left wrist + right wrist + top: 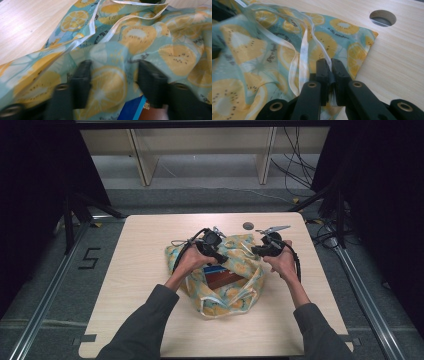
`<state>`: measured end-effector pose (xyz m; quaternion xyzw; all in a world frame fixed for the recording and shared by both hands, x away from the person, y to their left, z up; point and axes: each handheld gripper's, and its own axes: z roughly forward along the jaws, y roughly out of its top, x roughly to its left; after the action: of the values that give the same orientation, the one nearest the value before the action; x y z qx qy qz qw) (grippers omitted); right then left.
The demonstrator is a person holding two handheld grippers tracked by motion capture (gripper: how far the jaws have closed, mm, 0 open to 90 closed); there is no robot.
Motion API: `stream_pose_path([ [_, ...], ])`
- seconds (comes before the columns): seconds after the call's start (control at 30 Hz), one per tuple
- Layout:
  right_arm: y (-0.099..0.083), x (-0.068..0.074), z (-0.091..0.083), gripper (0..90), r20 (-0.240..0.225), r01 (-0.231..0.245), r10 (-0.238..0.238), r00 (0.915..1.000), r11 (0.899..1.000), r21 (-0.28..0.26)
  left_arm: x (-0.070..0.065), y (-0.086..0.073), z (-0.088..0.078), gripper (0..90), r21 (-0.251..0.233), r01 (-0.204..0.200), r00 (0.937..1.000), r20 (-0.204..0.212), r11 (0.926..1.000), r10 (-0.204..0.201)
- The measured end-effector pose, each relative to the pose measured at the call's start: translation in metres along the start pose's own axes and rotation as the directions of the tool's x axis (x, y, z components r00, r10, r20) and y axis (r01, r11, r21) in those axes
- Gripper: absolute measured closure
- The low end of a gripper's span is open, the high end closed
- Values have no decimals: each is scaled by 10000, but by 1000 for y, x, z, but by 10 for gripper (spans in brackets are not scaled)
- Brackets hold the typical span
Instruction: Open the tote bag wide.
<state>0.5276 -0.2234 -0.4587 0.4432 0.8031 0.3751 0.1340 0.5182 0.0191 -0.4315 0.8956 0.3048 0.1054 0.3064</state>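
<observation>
So the bag (225,275) sits mid-table, lemon-print fabric, mouth pulled open between the two tongs, with a box (222,279) lying inside, reddish-brown with a blue edge.

Right tongs (330,75) are clenched on the bag's white strap (303,60), pinching it flat between the pads, and fabric hangs off to their left. Left tongs (113,82) are released: jaws stand apart with a fold of fabric lying between them, pads not pressing it as far as I can see. The box peeks out just below those jaws.

My read: the step is holding the mouth open to get at the box. To do it well, I'd keep the right pinch steady and pull gently away from the left tongs so the opening stays taut, not saggy. The left ones should either bite the near rim properly or go under the fold toward the box. Grabbing loose cloth in the middle would just bunch it up.

Room-wise: there's a round hole (383,18) in the table beyond the right tongs, off past the bag's corner, so don't drag the strap that way. Bare table (150,270) outside the left tongs is wide open. The near edge is well behind both hands.
</observation>
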Motion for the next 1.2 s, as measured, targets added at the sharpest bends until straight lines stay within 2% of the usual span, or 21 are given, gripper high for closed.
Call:
stream_pose_path([
  [0.07, 0, 1, -2, 840, 19, 101, -102, 9999, 9998, 170, -1, 2, 5, 700, 163, -273, 9995, 181, 9995, 270],
  [0.1, -1, 0, 0, 834, -30, 221, -221, 9998, 9997, -128, -1, 2, 7, 805, 163, -337, 9993, 134, 9993, 335],
  [0.13, -1, 2, -3, 817, 24, 26, -27, 10000, 9997, 232, 0, 3, 9, 849, 147, -258, 9996, 130, 9996, 256],
  [0.17, -1, 2, -3, 778, 6, -66, 66, 10000, 9999, 159, 1, 4, 10, 893, 159, -289, 9995, 111, 9995, 288],
  [0.23, -1, 3, -8, 687, 252, 64, -70, 9997, 9997, 225, 3, 6, 9, 896, 71, -269, 9996, 116, 9996, 268],
  [0.33, 0, 6, -23, 647, 122, -5, 6, 9999, 10000, -94, 10, 9, 7, 897, -290, 109, 9999, -95, 9995, -112],
  [0.43, -1, 10, -44, 615, -154, 185, -197, 9997, 9970, -745, 19, 13, 5, 897, -586, 626, 9980, -8, 9963, -628],
  [0.53, -4, 23, -62, 619, -637, 353, -431, 9970, 9922, -1197, 24, 18, 5, 897, -582, 799, 9968, -17, 9951, -801],
  [0.57, -7, 28, -67, 622, -949, 463, -572, 9938, 9925, -1134, 25, 20, 4, 897, -523, 794, 9968, -5, 9955, -796],
  [0.63, -11, 42, -70, 607, -853, 723, -784, 9933, 9948, -718, 23, 23, 5, 897, -614, 938, 9955, -41, 9937, -942],
  [0.7, -14, 54, -70, 619, -1000, 1158, -1251, 9871, 9888, -941, 24, 27, 4, 897, -537, 755, 9970, -116, 9957, -763],
  [0.77, -15, 69, -70, 681, -1472, 1797, -1923, 9702, 9791, -947, 24, 30, 4, 897, -638, 889, 9959, -86, 9940, -896],
  [0.83, -16, 83, -70, 757, -2002, 2102, -2203, 9547, 9751, -706, 26, 34, 5, 897, -641, 842, 9963, -115, 9944, -851],
  [0.9, -19, 93, -61, 829, -2152, 2414, -2380, 9471, 9704, -107, 28, 37, 5, 897, -720, 971, 9950, -150, 9927, -984],
  [0.93, -22, 95, -53, 860, -2002, 2536, -2462, 9483, 9672, 119, 30, 38, 5, 897, -697, 961, 9952, -132, 9929, -972],
  [1.0, -30, 93, -41, 898, -2010, 2606, -2340, 9512, 9582, 1181, 35, 40, 6, 897, -794, 1139, 9931, -196, 9903, -1158],
  [1.07, -42, 91, -32, 900, -1900, 2735, -2385, 9524, 9437, 1862, 41, 42, 8, 897, -854, 1356, 9904, -168, 9871, -1375],
  [1.1, -46, 87, -32, 900, -1871, 3167, -2778, 9423, 9206, 2285, 44, 42, 9, 898, -860, 1467, 9887, -179, 9854, -1487],
  [1.13, -52, 91, -30, 900, -1887, 2917, -2497, 9498, 9247, 2445, 46, 43, 11, 897, -825, 1496, 9882, -201, 9853, -1517],
  [1.17, -57, 89, -30, 900, -2029, 3323, -2836, 9372, 9027, 2732, 47, 44, 14, 898, -896, 1658, 9856, -185, 9821, -1681],
  [1.2, -61, 92, -30, 900, -2121, 3149, -2608, 9418, 9054, 2849, 48, 44, 17, 897, -869, 1732, 9846, -107, 9810, -1747],
])
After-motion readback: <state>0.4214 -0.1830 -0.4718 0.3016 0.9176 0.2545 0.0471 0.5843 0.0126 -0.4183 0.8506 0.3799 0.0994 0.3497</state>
